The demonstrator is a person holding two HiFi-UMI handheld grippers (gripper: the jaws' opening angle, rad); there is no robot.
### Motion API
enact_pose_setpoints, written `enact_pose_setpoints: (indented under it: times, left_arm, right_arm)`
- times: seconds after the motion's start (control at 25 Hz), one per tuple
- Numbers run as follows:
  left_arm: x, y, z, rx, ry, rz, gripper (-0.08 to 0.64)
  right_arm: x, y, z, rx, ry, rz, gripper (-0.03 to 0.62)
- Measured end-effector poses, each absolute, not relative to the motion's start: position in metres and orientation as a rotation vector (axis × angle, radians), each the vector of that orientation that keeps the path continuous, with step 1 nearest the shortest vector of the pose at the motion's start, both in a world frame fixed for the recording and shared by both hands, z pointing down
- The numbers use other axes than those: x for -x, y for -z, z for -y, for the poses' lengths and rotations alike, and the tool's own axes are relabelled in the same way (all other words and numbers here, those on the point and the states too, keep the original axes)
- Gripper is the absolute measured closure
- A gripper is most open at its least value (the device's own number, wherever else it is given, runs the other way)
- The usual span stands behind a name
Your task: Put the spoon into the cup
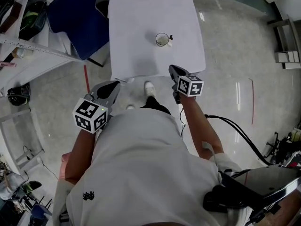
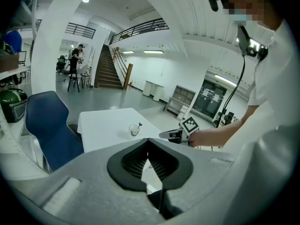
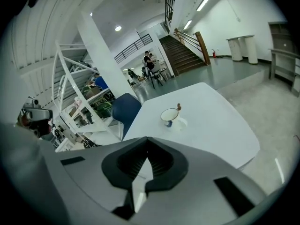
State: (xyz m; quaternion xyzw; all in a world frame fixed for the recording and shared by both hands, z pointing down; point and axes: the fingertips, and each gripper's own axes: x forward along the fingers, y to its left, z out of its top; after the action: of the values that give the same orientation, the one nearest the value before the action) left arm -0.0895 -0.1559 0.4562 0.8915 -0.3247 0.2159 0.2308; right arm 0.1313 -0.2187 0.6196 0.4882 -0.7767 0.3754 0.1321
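Observation:
A small cup (image 1: 162, 39) stands on the white table (image 1: 136, 22), right of its middle, and a spoon (image 1: 171, 36) leans in it with the handle end over the rim. The left gripper view shows the cup (image 2: 134, 131) and spoon (image 2: 140, 124) far off; so does the right gripper view, with cup (image 3: 169, 116) and spoon (image 3: 178, 107). Both grippers are held back from the table, by the person's body. My left gripper (image 1: 116, 83) is shut and empty, its tips meeting (image 2: 148, 139). My right gripper (image 1: 172, 68) is also shut with nothing in it (image 3: 146, 138).
A blue chair (image 1: 77, 20) stands at the table's left side, with shelving (image 1: 28, 46) and clutter beyond it. A black cable (image 1: 235, 128) trails over the glossy floor at the right. The person's shoe (image 1: 149, 88) is at the table's near edge.

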Motion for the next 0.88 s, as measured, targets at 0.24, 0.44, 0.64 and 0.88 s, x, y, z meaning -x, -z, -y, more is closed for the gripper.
enact_pose_setpoints:
  times: [0.24,0.44,0.64,0.88]
  left_arm:
    - [0.115,-0.455,0.113,-2.478,-0.579,0.837,0.549]
    - [0.134,-0.463,0.078,-2.482,-0.567,0.795,0.549]
    - [0.137,-0.471,0.045,-2.502,-0.594,0.725,0.549]
    - [0.136,-0.465,0.029,-2.537,-0.552,0.687,0.549]
  right_arm:
    - [-0.077,-0.588,0.149,-1.297,-1.098,2.332,0.583]
    - [-0.042,-0.57,0.098,-1.221,-1.041,2.371,0.583]
    - [-0.023,-0.556,0.047,-1.194,-0.973,2.374,0.583]
    - [-0.008,-0.547,0.009,-1.18,-0.912,2.363,0.583]
